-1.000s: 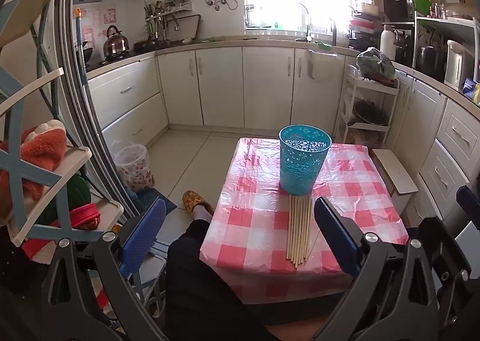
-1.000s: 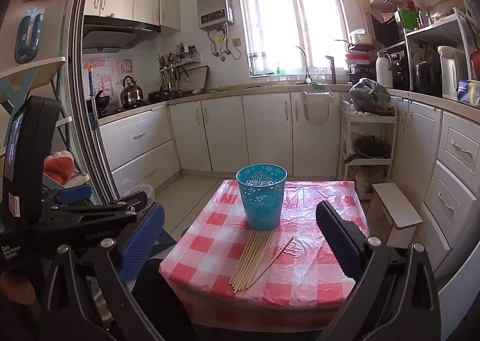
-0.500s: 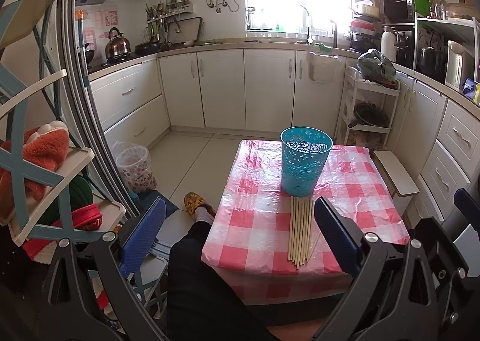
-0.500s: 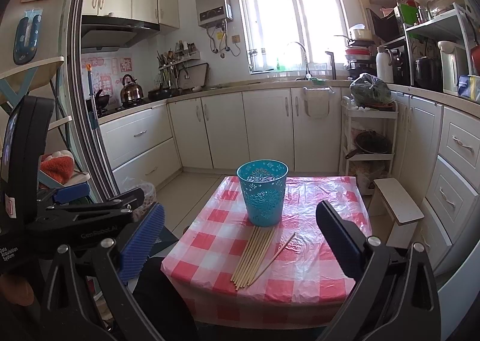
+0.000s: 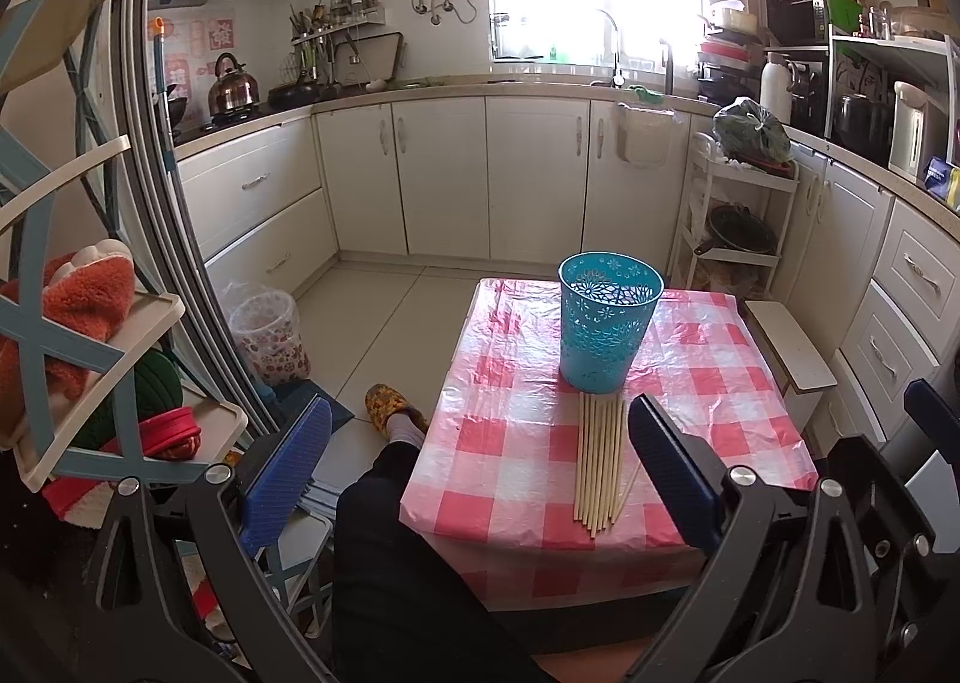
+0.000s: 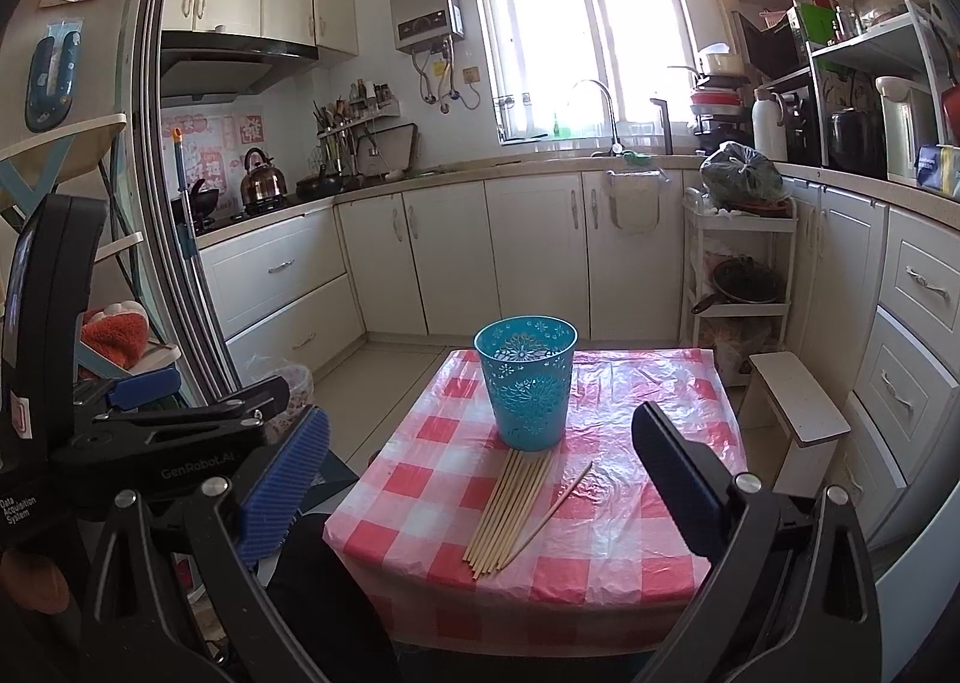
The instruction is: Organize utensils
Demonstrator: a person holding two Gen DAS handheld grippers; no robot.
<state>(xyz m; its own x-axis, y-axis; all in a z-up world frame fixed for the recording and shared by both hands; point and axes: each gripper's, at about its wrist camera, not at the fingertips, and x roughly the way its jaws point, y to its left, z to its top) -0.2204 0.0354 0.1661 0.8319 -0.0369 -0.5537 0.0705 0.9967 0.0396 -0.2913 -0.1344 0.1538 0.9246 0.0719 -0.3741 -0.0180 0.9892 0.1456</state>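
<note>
From the left wrist camera, the left gripper (image 5: pixel 477 461) hangs in the air with its jaws spread wide and nothing between them. Ahead of it, and nearer its right finger than its left, stands a small table (image 5: pixel 516 443) covered in a red-and-white checked cloth. A bundle of wooden chopsticks (image 5: pixel 597 458) lies flat on the cloth just left of the right finger's tip, the sticks side by side and running away from the gripper. Their far ends meet the foot of a teal openwork basket (image 5: pixel 606 335), which stands upright beyond them. Below the gap between the fingers a person's dark-trousered leg (image 5: pixel 384 533) shows, with a patterned slipper (image 5: pixel 390 407) on the floor ahead of the left finger. A small lined waste bin (image 5: pixel 267 338) sits on the floor further out past the left finger

From the right wrist camera, the right gripper (image 6: pixel 480 479) is also spread wide, holding nothing. The chopsticks (image 6: pixel 510 509) lie on the cloth between the two fingers, slanting away toward the basket (image 6: pixel 528 383), with one stick (image 6: pixel 549 512) lying loose just to the right of the bundle, angled apart from it. The left gripper's black body (image 6: pixel 174 431) shows beside the left finger
</note>
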